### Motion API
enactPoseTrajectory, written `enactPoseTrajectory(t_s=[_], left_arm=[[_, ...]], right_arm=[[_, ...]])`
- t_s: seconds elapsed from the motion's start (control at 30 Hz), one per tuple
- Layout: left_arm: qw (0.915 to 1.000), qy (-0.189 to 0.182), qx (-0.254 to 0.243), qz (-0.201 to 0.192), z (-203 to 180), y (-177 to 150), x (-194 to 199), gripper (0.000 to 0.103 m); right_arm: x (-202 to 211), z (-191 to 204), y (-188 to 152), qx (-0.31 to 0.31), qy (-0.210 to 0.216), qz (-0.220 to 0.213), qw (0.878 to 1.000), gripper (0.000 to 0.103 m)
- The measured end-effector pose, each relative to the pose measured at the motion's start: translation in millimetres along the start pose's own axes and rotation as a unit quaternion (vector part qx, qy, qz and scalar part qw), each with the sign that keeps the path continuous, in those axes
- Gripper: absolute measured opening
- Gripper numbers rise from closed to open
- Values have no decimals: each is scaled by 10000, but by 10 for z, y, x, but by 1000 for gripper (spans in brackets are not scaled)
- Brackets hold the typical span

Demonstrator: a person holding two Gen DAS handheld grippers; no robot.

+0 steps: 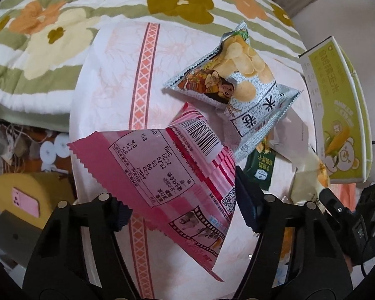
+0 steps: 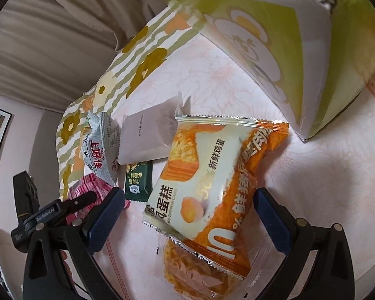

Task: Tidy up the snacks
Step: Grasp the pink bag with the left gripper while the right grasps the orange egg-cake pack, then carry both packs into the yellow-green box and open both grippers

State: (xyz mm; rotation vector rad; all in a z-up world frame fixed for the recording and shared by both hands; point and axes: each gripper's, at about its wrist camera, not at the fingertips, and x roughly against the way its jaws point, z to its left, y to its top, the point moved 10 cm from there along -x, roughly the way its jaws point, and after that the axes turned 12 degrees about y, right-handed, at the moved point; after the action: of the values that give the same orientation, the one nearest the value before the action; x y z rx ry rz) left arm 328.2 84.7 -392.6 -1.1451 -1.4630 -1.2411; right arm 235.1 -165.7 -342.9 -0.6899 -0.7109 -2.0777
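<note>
In the left wrist view a pink snack packet lies between the fingers of my left gripper, which is open around it. Behind it is a silver chips bag, a dark green packet and a green carton box. In the right wrist view my right gripper is open over an orange-and-cream cake packet, which lies on a clear-wrapped pastry. A white sachet, the green packet, the silver bag and the box lie beyond.
The snacks lie on a pale pink patterned cloth. A green-striped floral quilt is behind it. Left of the cloth are a yellow object with a pink phone and cables. Curtains hang at the back.
</note>
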Motion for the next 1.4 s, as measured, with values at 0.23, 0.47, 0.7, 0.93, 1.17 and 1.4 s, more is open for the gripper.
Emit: enactPoseTrajectory(t_s=[0.23,0.47,0.7,0.93,1.17,1.4], left_arm=[[9998,-114,56,-142,31,-116,207,65],[9993,-149,-54,-334,3,-180,426,65],[9981,-206,-201,-544,-58,-213,624,65],[9957,-354,-332,-790,-138,-278,909,65],[9909,-601,-438,-1121,-274,-259,1257,65],[9834,-875,-529,-1501,-575,-85,1626,65]], right_arm=[[-31,-17,-11,-112,56,-45,9999,100],[16,-86,-22,-169,32,-108,9998,78],[158,-33,-86,-104,58,-165,9998,73],[372,224,-197,129,235,-255,9993,70],[706,609,-177,573,442,-368,9967,70],[1146,957,47,1115,612,-564,9903,70]])
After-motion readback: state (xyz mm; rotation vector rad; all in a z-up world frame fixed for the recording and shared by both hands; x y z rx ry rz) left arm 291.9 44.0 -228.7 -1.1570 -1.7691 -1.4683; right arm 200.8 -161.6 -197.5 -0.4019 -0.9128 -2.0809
